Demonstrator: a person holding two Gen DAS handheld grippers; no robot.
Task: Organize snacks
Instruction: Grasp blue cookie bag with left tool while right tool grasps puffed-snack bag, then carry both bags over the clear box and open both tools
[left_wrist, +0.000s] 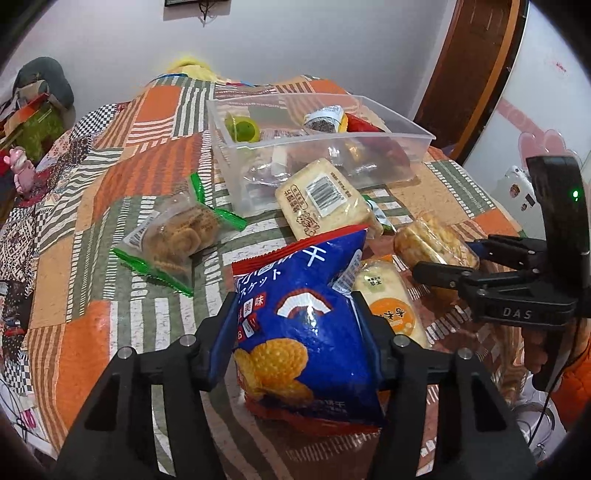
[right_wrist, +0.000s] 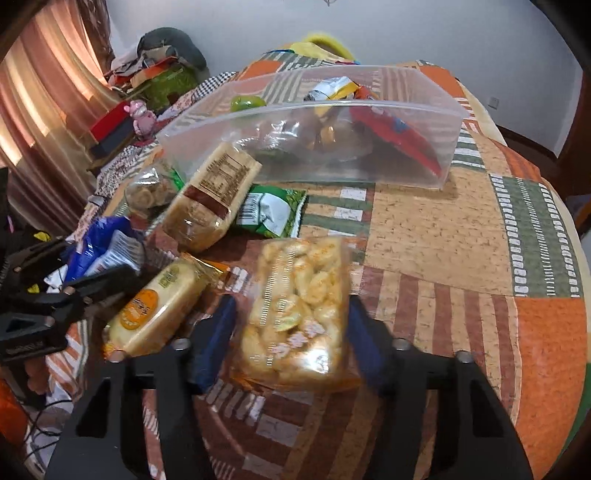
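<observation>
My left gripper (left_wrist: 295, 325) is shut on a blue biscuit bag (left_wrist: 306, 317) and holds it over the patchwork tablecloth. My right gripper (right_wrist: 291, 325) is shut on a clear pack of yellow crackers (right_wrist: 299, 310), also seen in the left wrist view (left_wrist: 432, 240). A clear plastic bin (left_wrist: 236, 155) stands beyond, holding a green jelly cup (left_wrist: 243, 129), a red packet (right_wrist: 399, 136) and other snacks. A cream bread pack (left_wrist: 325, 199) leans on the bin's front wall. An orange-label cake pack (right_wrist: 159, 310) lies between the grippers.
A green-edged cookie bag (left_wrist: 173, 236) lies left of the bin. A green packet (right_wrist: 269, 210) lies in front of the bin. Clutter and a pink toy (right_wrist: 140, 118) sit past the table's left edge. A wooden door (left_wrist: 472, 74) stands far right.
</observation>
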